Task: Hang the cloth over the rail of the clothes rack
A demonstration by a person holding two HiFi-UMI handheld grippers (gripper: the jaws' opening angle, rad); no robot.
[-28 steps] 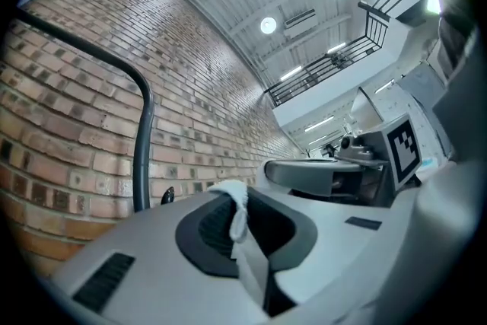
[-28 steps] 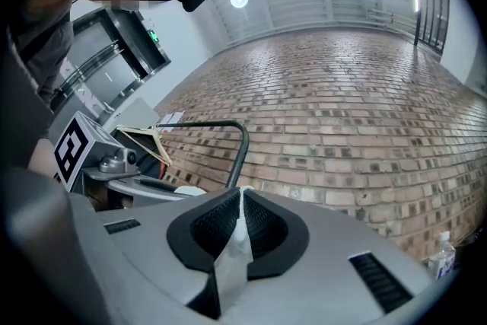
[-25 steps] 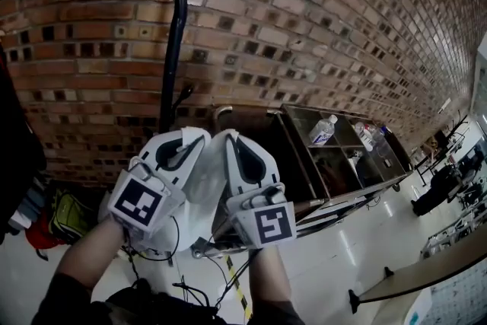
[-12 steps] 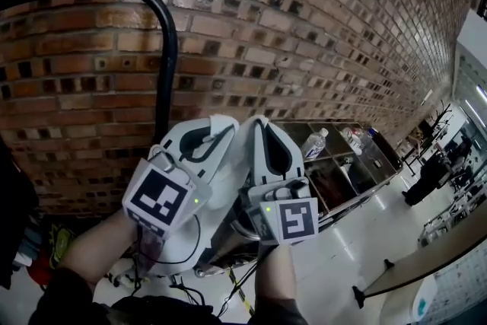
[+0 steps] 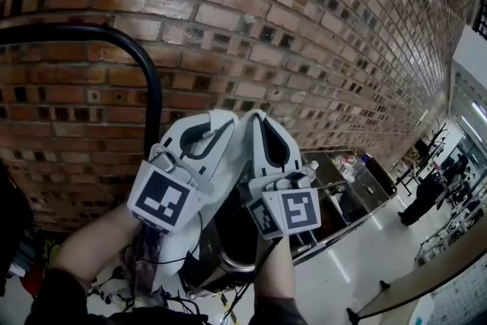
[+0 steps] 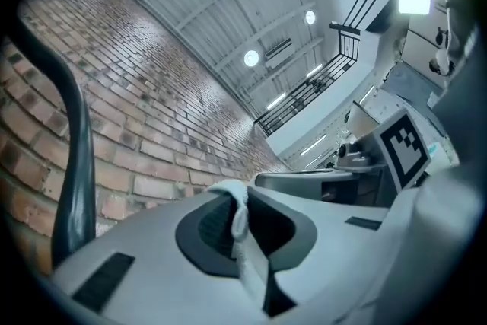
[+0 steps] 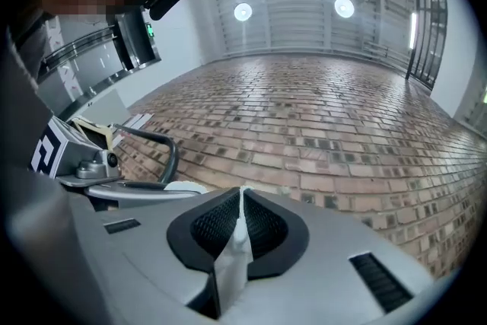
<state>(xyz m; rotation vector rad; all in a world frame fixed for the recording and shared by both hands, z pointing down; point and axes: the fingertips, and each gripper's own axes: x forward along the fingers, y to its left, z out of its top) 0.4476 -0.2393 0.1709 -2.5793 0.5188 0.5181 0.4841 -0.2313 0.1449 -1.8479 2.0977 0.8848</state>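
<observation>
Both claws tilt up at the brick wall (image 5: 304, 49). The left claw (image 6: 232, 194) and right claw (image 7: 240, 195) each pinch the white cloth (image 7: 230, 262), which trails back toward 6 o'clock. Black rail (image 5: 114, 34) arcs at 10 o'clock, glossy floor (image 5: 365, 247) at 4.

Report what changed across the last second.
The left gripper and right gripper rose side by side up the brick wall, closer to the level of the rack's black rail. Nothing was taken or let go: each gripper's jaws stay shut on the white cloth.
</observation>
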